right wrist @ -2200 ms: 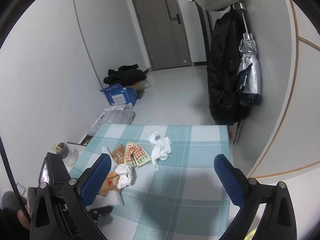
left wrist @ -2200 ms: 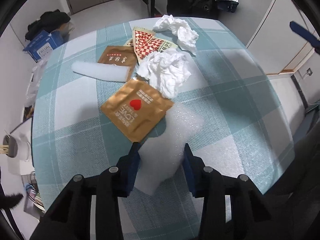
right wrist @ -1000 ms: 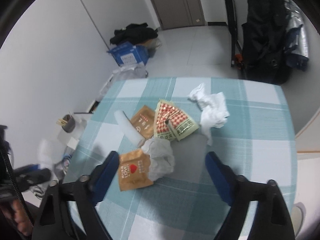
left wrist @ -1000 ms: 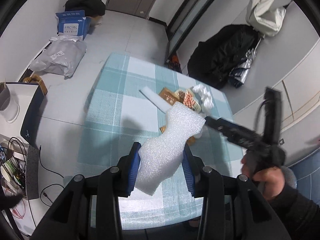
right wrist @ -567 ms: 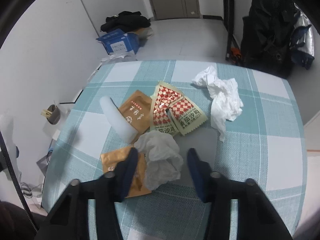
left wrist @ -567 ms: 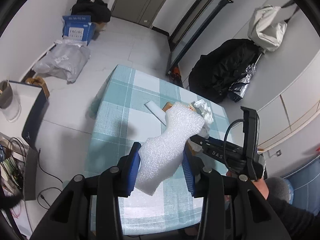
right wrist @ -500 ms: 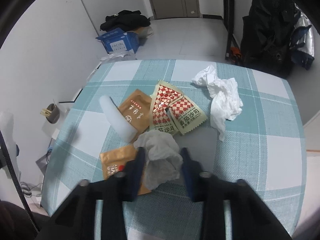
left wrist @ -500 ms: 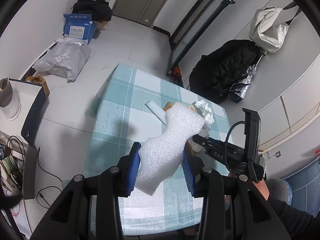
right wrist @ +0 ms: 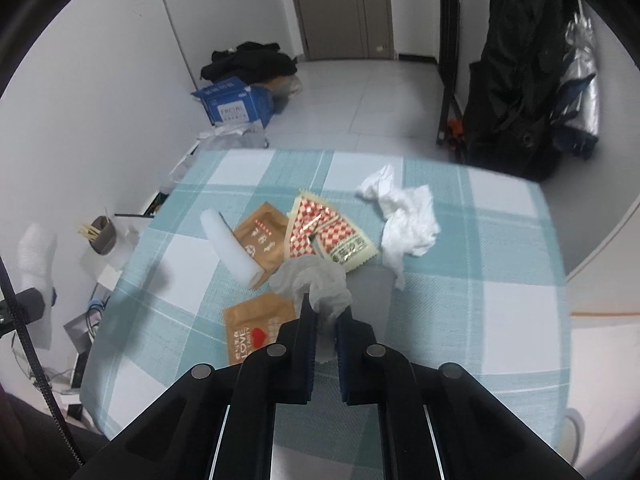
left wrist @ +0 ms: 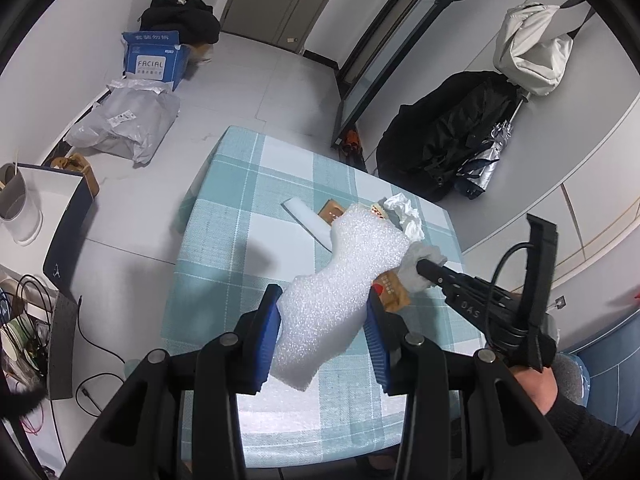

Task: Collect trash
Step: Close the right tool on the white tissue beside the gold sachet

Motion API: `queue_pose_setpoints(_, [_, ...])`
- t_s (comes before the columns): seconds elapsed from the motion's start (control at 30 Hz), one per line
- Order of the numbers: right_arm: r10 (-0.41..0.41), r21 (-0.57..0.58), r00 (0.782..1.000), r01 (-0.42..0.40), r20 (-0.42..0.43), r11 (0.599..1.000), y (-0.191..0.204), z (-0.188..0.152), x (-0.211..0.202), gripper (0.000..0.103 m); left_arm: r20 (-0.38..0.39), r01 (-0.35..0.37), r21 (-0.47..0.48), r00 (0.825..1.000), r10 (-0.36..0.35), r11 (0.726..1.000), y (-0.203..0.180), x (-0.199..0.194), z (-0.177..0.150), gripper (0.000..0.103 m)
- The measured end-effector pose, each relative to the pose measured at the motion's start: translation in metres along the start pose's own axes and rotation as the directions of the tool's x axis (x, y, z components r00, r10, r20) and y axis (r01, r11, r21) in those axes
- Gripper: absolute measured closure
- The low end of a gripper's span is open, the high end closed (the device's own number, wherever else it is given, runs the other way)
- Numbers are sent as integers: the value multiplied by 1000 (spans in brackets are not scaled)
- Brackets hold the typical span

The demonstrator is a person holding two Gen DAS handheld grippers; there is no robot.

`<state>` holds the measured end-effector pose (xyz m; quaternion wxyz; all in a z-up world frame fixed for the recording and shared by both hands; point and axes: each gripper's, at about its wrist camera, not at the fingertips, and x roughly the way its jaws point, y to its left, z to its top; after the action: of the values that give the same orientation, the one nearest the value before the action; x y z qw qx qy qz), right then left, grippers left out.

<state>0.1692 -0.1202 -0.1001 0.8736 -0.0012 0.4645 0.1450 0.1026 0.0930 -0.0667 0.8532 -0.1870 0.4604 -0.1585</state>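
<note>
My left gripper (left wrist: 324,334) is shut on a white foam sheet (left wrist: 340,296) and holds it high above the checked table (left wrist: 224,240). The foam sheet also shows at the far left of the right wrist view (right wrist: 36,264). My right gripper (right wrist: 325,326) is shut on a crumpled white tissue (right wrist: 316,280) just above the tablecloth. The right gripper shows in the left wrist view (left wrist: 424,268) with the tissue (left wrist: 420,272). On the table lie a brown LOVE sachet (right wrist: 254,330), a second brown sachet (right wrist: 260,236), red checked packets (right wrist: 324,236), a white foam roll (right wrist: 232,248) and another crumpled tissue (right wrist: 404,212).
A blue FACIAL box (left wrist: 154,60) and a grey plastic bag (left wrist: 124,124) lie on the floor beyond the table. A dark coat and umbrella (right wrist: 532,92) hang at the right. A low white stand with a cup (left wrist: 16,200) is left of the table.
My right gripper has come down over the table and shut on the crumpled tissue. My left gripper has lifted the foam sheet up off the table and holds it steady.
</note>
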Motion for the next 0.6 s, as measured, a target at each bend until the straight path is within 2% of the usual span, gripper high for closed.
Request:
queue_pose_setpoints(0.27, [25,-5,999,-25,38,1000,-10,2,-28,95,11,-9,41,1000,9,999,-19,-3,-2,68])
queue_pose_setpoints(0.5, [27,-69,994,-19,106,997,-13,3,-64,95,17,-16,64,1000,15,998,-35,2,-2,68])
queue_pose_setpoints(0.6, [56,-55,990,-49,126,997,-20,3,-78,95,21,-20,76,1000,18,997,-42,3,-4,68])
